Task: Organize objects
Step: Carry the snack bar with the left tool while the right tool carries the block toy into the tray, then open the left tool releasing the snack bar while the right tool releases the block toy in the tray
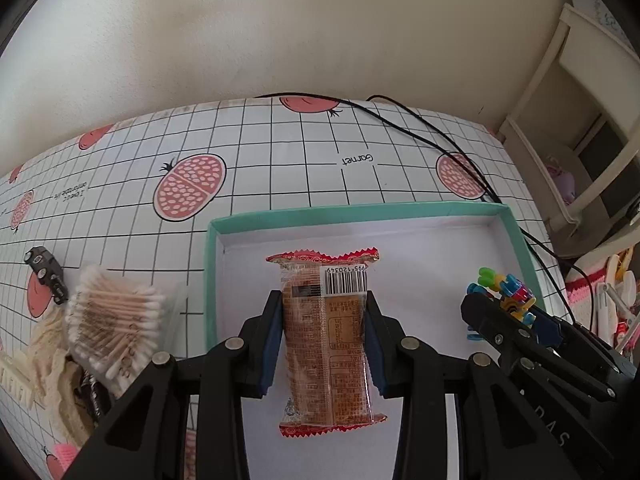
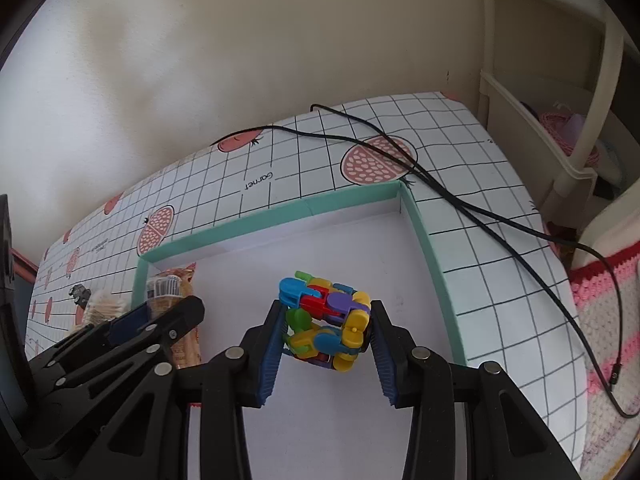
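A snack packet [image 1: 326, 332], orange-brown with red crimped ends and a barcode, sits lengthwise between the blue pads of my left gripper [image 1: 323, 296], which is shut on it. It is held over the white floor of a teal-rimmed box [image 1: 360, 212]. My right gripper [image 2: 327, 306] is shut on a multicoloured plastic link toy [image 2: 326, 320] over the same box [image 2: 280, 216], nearer its right wall. Each view catches the other gripper at its edge: the right gripper [image 1: 500, 304] with the toy, the left gripper [image 2: 172, 304] with the packet [image 2: 168, 288].
Left of the box lie a pack of cotton swabs [image 1: 116, 320], a small dark toy car [image 1: 46, 272] and a cream comb-like piece [image 1: 56, 360] on the pomegranate-print tablecloth [image 1: 280, 152]. A black cable [image 2: 480, 208] runs past the box's far right corner. A cream shelf [image 1: 580, 120] stands at the right.
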{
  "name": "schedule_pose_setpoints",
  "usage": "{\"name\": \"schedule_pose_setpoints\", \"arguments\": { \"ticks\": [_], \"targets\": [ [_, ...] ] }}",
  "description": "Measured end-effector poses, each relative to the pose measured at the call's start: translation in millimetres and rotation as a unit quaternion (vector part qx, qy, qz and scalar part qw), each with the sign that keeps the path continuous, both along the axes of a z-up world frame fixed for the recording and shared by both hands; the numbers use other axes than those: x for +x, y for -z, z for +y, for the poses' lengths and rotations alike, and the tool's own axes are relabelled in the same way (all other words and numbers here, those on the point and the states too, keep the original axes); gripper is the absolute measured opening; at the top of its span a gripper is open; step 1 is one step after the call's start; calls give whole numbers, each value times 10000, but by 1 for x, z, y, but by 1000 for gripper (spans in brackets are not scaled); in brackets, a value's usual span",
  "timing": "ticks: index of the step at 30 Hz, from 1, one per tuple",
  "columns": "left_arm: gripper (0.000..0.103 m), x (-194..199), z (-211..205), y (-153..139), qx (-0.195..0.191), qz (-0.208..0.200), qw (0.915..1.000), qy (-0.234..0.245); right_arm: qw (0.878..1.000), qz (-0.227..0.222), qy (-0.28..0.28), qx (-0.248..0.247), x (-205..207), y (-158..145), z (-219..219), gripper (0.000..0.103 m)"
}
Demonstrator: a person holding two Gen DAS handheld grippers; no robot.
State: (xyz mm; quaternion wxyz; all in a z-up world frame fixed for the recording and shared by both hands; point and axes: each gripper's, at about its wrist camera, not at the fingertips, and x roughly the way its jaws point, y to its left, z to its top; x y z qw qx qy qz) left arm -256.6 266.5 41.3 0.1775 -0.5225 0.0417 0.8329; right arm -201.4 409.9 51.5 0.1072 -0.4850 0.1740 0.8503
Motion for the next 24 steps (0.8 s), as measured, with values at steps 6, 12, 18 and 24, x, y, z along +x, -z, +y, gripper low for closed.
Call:
{"name": "schedule_pose_setpoints", "arguments": {
  "ticks": [6, 12, 18, 24],
  "targets": [
    [39, -3, 4, 8, -76, -55, 10000, 18, 9999, -95, -4, -51, -3, 8, 3, 43],
    [39, 0, 6, 11, -155, -23, 9999, 73, 10000, -88, -27, -22, -4, 9, 2, 44],
    [40, -1, 3, 7, -144, -48, 9999, 47, 9999, -112, -9, -69, -3, 7, 3, 45],
    [46, 1, 0, -4, -136, 61, 9999, -16, 9999, -22, -102, 23, 1, -2, 0, 49]
  ]
}}
